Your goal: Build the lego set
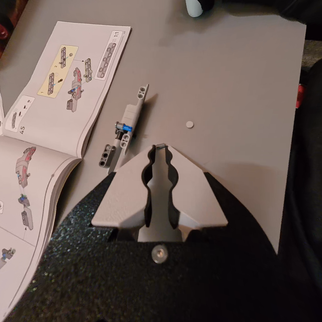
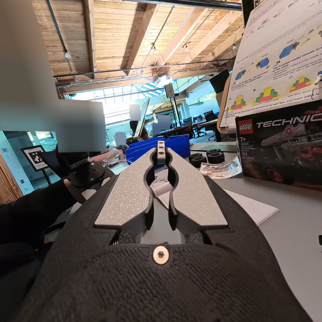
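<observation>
Left tongs (image 1: 160,146): narrow, tips pinched on a small grey pin (image 1: 160,145) that juts sideways across the tip line; held above the grey desk (image 1: 226,78), pointing away over its bare part.

Right tongs (image 2: 161,152): narrow, clamped on a grey holed beam (image 2: 161,152); the beam's long axis runs straight out along the fingers, three holes showing, their faces turned up toward the camera; lifted clear of the desk and aimed level across the room.

Governing relation, as judged: the pin must enter a hole of the beam, so pin axis has to be brought square to the beam's holed face; the two pieces are in separate tongs and neither view shows both together, so their gap cannot be told; the left unit's black body (image 2: 87,174) lies to the left of the right tongs in the right wrist view.

Outward from the left tongs: partly built grey assembly (image 1: 129,120), lying long-axis away and slightly right, just left of the tips, with a blue pin (image 1: 127,128) crosswise at its middle; a dark grey connector (image 1: 106,156) at its near end; a round grey stud (image 1: 189,124) lying apart to the right; open instruction booklet (image 1: 57,104) farther left.

Outward from the right tongs: blue bin (image 2: 179,144) behind the beam; black tyres (image 2: 207,157), a sticker sheet (image 2: 221,168) and the set's box (image 2: 278,149) to the right.
</observation>
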The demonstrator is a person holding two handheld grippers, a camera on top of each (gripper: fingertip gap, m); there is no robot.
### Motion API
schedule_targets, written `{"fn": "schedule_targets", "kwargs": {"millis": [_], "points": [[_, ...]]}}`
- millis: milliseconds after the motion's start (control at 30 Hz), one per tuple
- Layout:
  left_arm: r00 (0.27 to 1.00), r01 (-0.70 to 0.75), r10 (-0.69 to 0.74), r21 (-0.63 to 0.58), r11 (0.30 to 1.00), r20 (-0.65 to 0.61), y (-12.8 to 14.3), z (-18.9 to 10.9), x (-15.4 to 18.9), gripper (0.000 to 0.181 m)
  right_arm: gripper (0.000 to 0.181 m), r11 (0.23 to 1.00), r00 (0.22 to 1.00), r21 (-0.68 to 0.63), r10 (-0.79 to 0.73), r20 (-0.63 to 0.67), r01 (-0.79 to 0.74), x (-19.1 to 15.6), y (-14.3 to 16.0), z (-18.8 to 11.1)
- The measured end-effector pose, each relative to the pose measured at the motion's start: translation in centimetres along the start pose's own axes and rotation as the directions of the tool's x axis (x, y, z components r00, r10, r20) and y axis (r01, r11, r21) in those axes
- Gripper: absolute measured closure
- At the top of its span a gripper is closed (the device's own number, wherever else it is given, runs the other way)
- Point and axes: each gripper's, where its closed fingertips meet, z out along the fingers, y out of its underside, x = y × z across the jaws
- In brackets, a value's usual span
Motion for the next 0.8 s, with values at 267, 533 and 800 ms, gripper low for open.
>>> {"fn": "schedule_targets", "kwargs": {"millis": [267,533,800], "points": [[0.997,0.072,-0.073,0.040,0.997,0.018,-0.1,0.1,-0.3,0.166,0.174,0.989,0.982,-0.006,-0.144,-0.124,0.145,1.1,-0.6,-0.7],[0.998,0.066,-0.067,0.059,0.996,0.010,-0.3,0.1,-0.1,0.163,0.175,0.993,0.983,-0.009,-0.122,-0.135,0.121,1.4,-0.5,-0.6],[0.998,0.056,-0.059,0.083,0.995,0.036,-0.4,-0.3,-0.7,0.163,0.175,0.993,0.987,-0.013,-0.116,-0.115,0.115,1.1,-0.3,-0.4]]}}
